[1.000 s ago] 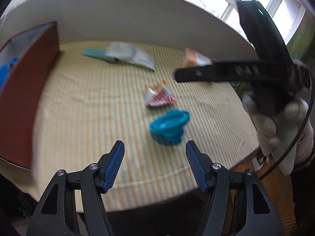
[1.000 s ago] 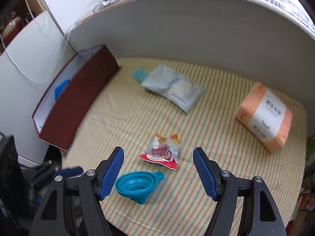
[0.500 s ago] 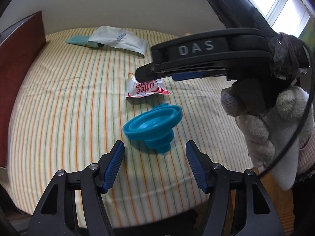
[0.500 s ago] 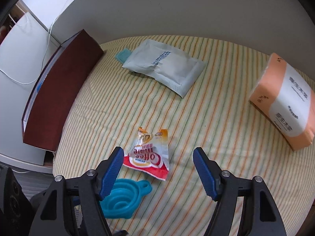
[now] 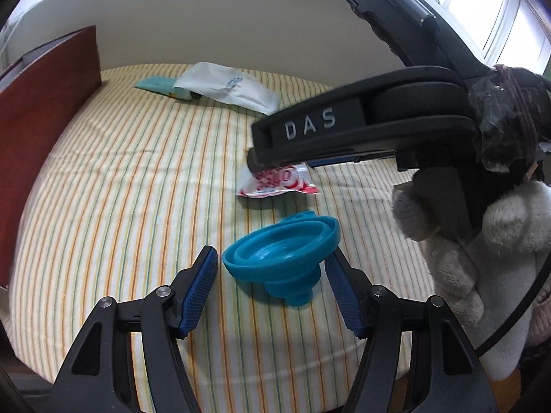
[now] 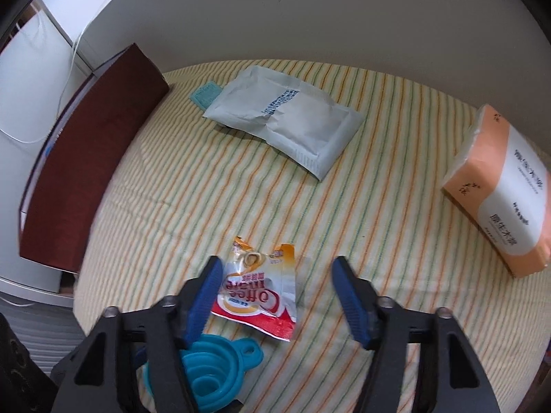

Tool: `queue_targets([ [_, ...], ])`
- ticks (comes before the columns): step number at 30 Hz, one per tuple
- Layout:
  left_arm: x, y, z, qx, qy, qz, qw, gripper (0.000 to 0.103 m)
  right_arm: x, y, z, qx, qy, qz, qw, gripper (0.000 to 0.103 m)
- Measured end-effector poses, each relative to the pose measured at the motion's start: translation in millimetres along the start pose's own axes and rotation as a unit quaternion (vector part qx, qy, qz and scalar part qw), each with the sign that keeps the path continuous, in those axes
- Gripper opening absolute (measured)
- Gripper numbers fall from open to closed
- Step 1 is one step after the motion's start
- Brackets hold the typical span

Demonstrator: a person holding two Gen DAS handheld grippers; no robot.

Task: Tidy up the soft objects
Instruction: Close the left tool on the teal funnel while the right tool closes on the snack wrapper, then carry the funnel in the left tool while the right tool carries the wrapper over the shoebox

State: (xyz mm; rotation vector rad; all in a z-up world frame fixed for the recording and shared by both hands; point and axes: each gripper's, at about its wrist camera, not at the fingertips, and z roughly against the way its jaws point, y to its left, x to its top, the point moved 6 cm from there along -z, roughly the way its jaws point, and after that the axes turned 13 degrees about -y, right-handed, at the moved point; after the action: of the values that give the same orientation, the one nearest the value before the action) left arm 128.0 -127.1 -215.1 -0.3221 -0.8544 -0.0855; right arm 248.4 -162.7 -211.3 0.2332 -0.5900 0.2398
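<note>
A blue collapsible funnel [image 5: 286, 258] lies on the striped cloth, and my left gripper [image 5: 272, 289] is open with a finger on each side of it. It also shows in the right wrist view [image 6: 213, 364]. A red and white coffee sachet [image 6: 261, 296] lies just beyond it, and my right gripper [image 6: 273, 296] is open above it, sachet nearer its left finger. In the left wrist view the sachet [image 5: 279, 182] is partly hidden under the right gripper's black body [image 5: 361, 130].
A pale grey pouch [image 6: 289, 117] lies on a small teal packet [image 6: 205, 94] at the back. An orange tissue pack [image 6: 502, 189] is at the right. A dark red box [image 6: 86, 175] stands along the left edge. A white wall backs the table.
Both grippers have moved forward and down. The left gripper now straddles the funnel, and the right gripper has come over the sachet. Both stay open.
</note>
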Motion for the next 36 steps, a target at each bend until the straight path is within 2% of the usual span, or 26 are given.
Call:
queue_targets([
  [1, 1, 0, 0, 0.002, -0.001, -0.004, 1.0000, 0.063, 0, 1, 0, 0.006, 0.001, -0.001, 1.000, 0.046],
  [2, 3, 1, -3, 0.003, -0.001, -0.007, 1.0000, 0.062, 0, 2, 1, 0.013, 0.004, -0.003, 1.000, 0.036],
  [3, 4, 1, -5, 0.006, -0.002, -0.011, 0.9999, 0.059, 0, 3, 2, 0.014, 0.004, -0.002, 1.000, 0.033],
  [5, 4, 2, -5, 0.001, -0.004, -0.012, 0.9999, 0.054, 0, 5, 4, 0.008, 0.001, 0.005, 1.000, 0.029],
  [8, 5, 4, -4, -0.005, -0.004, -0.015, 0.9999, 0.051, 2, 4, 5, 0.012, 0.000, -0.006, 1.000, 0.027],
  [9, 4, 4, -2, -0.006, -0.005, -0.017, 0.9998, 0.050, 2, 3, 5, 0.012, -0.001, -0.010, 1.000, 0.016],
  [25, 14, 22, 5, -0.012, -0.008, 0.003, 0.9999, 0.047, 7, -28, 31, 0.000, -0.033, -0.049, 0.998, 0.015],
  [36, 34, 46, 31, -0.010, -0.033, 0.015, 0.9993, 0.047, 11, -14, 54, 0.001, -0.053, -0.037, 0.998, 0.015],
])
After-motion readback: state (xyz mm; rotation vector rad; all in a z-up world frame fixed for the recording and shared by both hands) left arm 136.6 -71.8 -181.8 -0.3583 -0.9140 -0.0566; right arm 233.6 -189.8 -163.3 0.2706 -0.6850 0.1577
